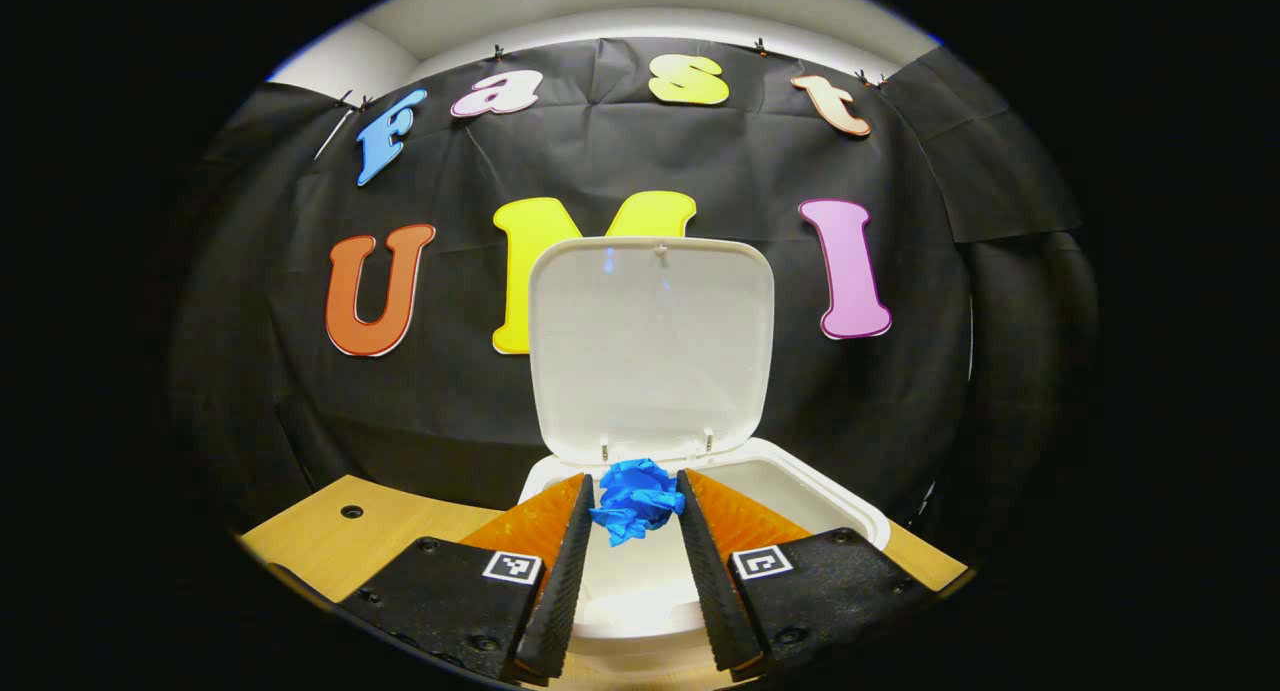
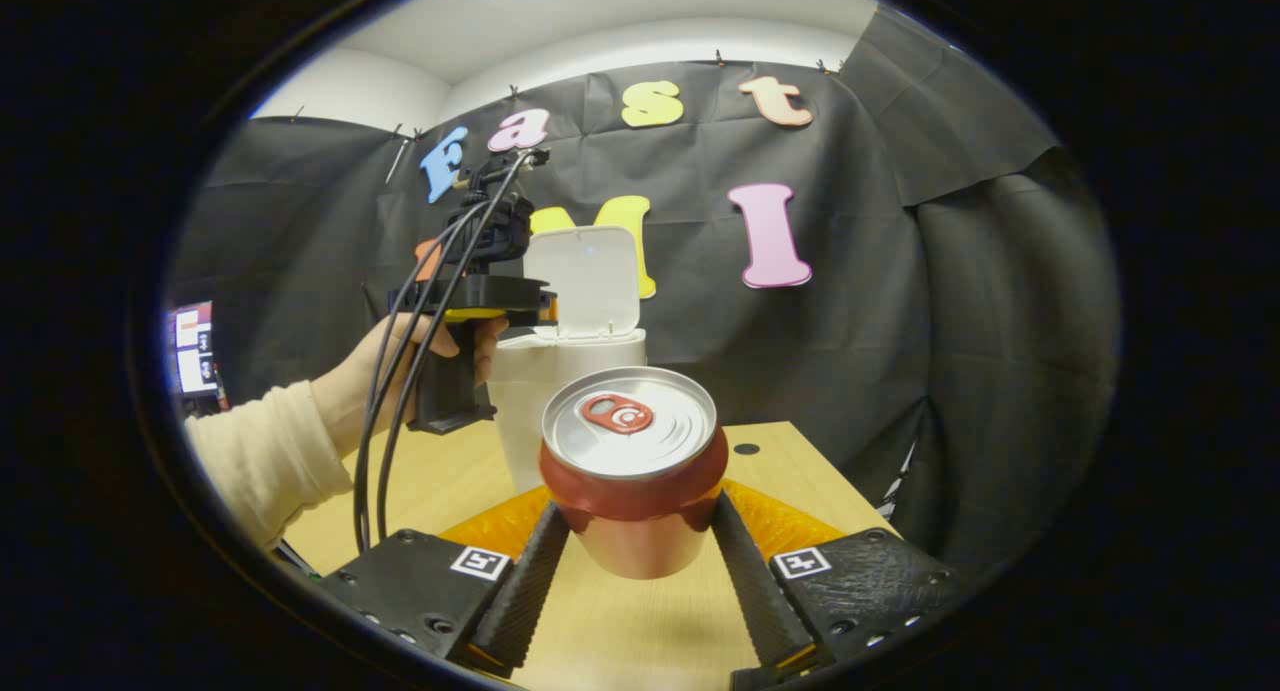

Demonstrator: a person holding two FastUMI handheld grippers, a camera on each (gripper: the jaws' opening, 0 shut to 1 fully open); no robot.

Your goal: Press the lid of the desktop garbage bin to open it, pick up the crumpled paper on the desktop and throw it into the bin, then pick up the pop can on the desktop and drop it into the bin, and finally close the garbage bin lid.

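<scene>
While the left gripper point(image 1: 637, 506) pinches the crumpled blue paper ball point(image 1: 635, 499) over the white plastic bin point(image 1: 850, 506), its lid point(image 1: 650, 341) upright, parting the fingers squarely above the opening should drop it cleanly. Right gripper view: the right gripper point(image 2: 633, 531) clasps the red pop can point(image 2: 633, 471), seemingly above the wooden desktop point(image 2: 780, 461).

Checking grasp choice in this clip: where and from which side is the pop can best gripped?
Grip the pop can across its round side wall, mid-height, coming in level from the front. It is upright, so the curved sides face the right tool, whose fingers already bracket them; the flat top offers no hold.
</scene>
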